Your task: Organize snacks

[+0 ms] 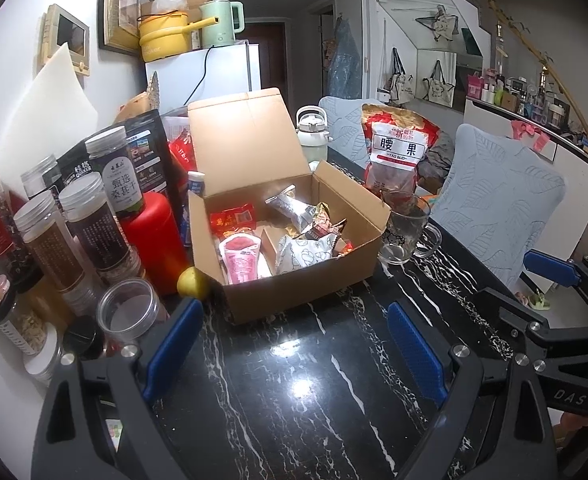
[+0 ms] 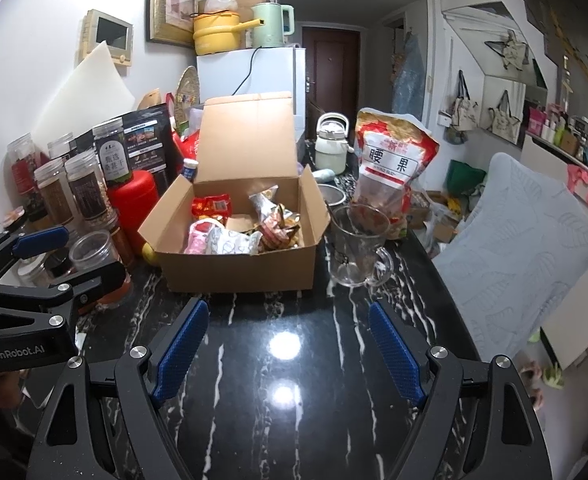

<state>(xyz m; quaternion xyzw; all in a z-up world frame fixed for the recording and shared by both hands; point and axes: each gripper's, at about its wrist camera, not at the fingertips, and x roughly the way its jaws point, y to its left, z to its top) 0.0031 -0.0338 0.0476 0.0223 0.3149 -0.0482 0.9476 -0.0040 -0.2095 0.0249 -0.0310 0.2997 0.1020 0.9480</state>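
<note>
An open cardboard box (image 1: 302,284) (image 2: 237,270) sits on the black marble table, lid up. Inside lie several snack packets: a pink pouch (image 1: 241,258), a red packet (image 1: 233,218), a white patterned bag (image 1: 306,252) and a silver packet (image 1: 289,206). My left gripper (image 1: 294,344) is open and empty, hovering over the table in front of the box. My right gripper (image 2: 289,344) is open and empty, also in front of the box. A large bag of cashews (image 1: 398,148) (image 2: 390,168) stands behind a glass mug (image 1: 406,228) (image 2: 358,248) to the right of the box.
Several jars and tins (image 1: 73,232) (image 2: 77,196) crowd the table's left side, with a red container (image 1: 153,236) and a lemon (image 1: 191,282) against the box. A white kettle (image 1: 312,132) stands behind. Blue-covered chairs (image 1: 498,196) (image 2: 526,248) line the right edge.
</note>
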